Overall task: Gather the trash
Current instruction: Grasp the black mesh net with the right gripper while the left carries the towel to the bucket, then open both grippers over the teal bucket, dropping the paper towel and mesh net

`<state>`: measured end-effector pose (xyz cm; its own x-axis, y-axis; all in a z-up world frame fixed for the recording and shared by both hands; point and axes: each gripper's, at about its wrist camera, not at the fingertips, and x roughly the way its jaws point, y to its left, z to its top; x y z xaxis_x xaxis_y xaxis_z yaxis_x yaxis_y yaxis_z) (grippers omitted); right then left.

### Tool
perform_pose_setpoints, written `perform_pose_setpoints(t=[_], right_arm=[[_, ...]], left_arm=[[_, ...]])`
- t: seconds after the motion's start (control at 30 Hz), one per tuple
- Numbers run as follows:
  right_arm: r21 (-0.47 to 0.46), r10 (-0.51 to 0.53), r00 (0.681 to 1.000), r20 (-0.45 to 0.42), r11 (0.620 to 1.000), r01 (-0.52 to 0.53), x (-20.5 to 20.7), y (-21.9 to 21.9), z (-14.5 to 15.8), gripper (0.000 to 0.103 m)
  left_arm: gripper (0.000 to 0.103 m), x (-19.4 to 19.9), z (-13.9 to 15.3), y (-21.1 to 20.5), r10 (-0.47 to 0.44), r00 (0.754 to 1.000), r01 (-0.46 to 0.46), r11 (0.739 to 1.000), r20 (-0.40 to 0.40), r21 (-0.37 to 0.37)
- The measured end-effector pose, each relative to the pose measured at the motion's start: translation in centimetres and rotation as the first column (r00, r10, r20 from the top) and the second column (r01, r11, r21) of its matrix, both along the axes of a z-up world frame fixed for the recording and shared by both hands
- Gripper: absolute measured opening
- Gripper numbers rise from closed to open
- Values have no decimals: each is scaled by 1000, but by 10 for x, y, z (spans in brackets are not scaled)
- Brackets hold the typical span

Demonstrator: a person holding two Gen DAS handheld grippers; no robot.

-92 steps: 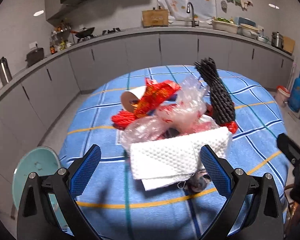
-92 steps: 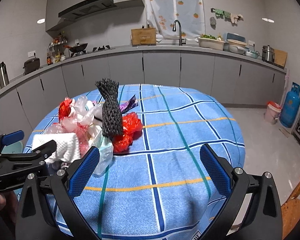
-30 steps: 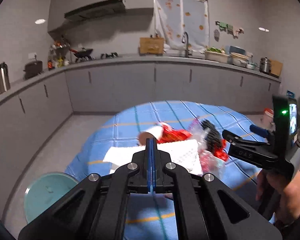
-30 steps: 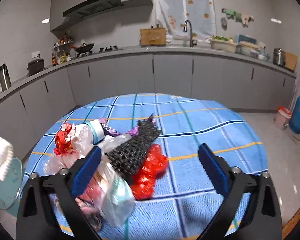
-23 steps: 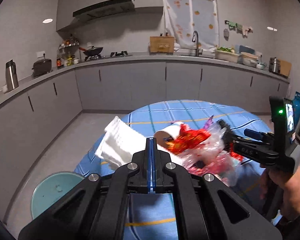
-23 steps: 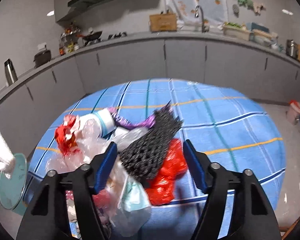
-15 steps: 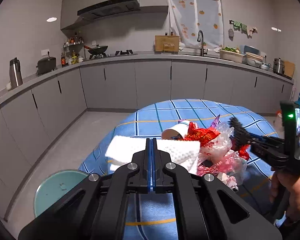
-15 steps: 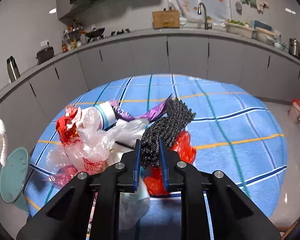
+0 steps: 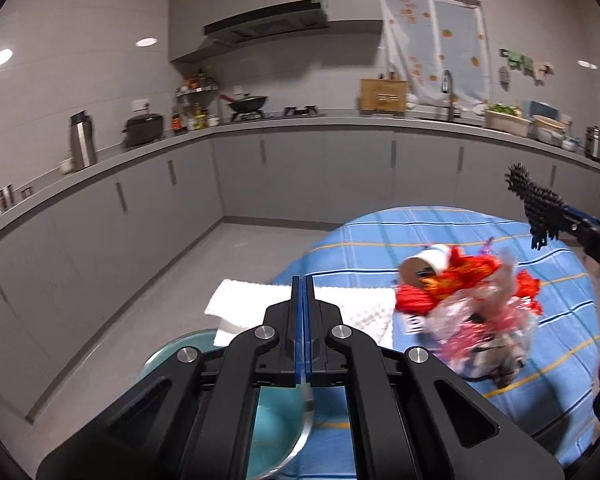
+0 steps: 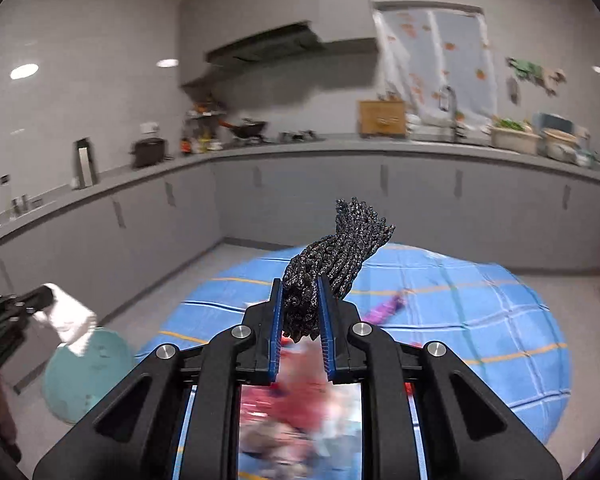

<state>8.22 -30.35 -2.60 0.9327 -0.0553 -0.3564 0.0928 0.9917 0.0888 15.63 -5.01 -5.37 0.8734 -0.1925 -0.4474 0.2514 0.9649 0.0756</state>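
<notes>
White paper towel [image 9: 260,300]: embossed, folded flat, clamped at its near edge between the closed pads of the left hand-held gripper [image 9: 303,292]. It extends sideways beyond both pads and hangs above the teal trash bin [image 9: 276,420].

Black foam mesh sleeve [image 10: 336,256]: a bunched netted tube, pinched at its lower end by the right hand-held gripper [image 10: 300,312], with its free end rising upward and to the right, clear of the blue checked cloth.

Remaining trash pile [image 9: 468,304]: red wrapper, clear crumpled plastic and a paper cup on its side, lying on the blue cloth.
</notes>
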Motion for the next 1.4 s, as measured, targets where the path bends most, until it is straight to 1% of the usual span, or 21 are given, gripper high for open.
perform_pose_setpoints(t=[0.1,0.2,0.3,0.4,0.6,0.9,1.1,1.3,1.33,1.4], right_arm=[[-9,91,996,6,996,-91,9,31,4,17],[-5,157,988,4,988,-157,15,53,4,17],[3,226,974,-3,974,-226,23,77,3,17],[9,299,954,-11,954,-299,32,104,1,17],[8,392,919,-36,920,-392,45,144,-6,17],[20,505,859,-84,863,-505,55,192,-28,17],[25,555,820,-142,830,-557,66,215,-51,17],[45,578,795,-182,813,-581,73,223,-70,18],[46,583,790,-189,809,-586,74,224,-72,18],[43,579,792,-192,812,-583,76,224,-76,19]], left_arm=[[1,2,2,21,51,999,-51,999,-6,9],[1,2,0,39,96,995,-96,995,-10,16],[1,3,-3,56,129,991,-129,991,-17,17],[1,5,-7,68,157,987,-157,987,-29,21],[1,13,-17,91,199,978,-198,980,-56,20],[1,28,-37,105,219,969,-219,976,-114,13],[1,35,-50,107,216,964,-216,976,-155,15],[1,39,-61,109,221,958,-222,975,-183,14],[3,40,-63,110,222,957,-224,974,-189,10],[4,41,-64,112,218,956,-222,975,-194,1]])
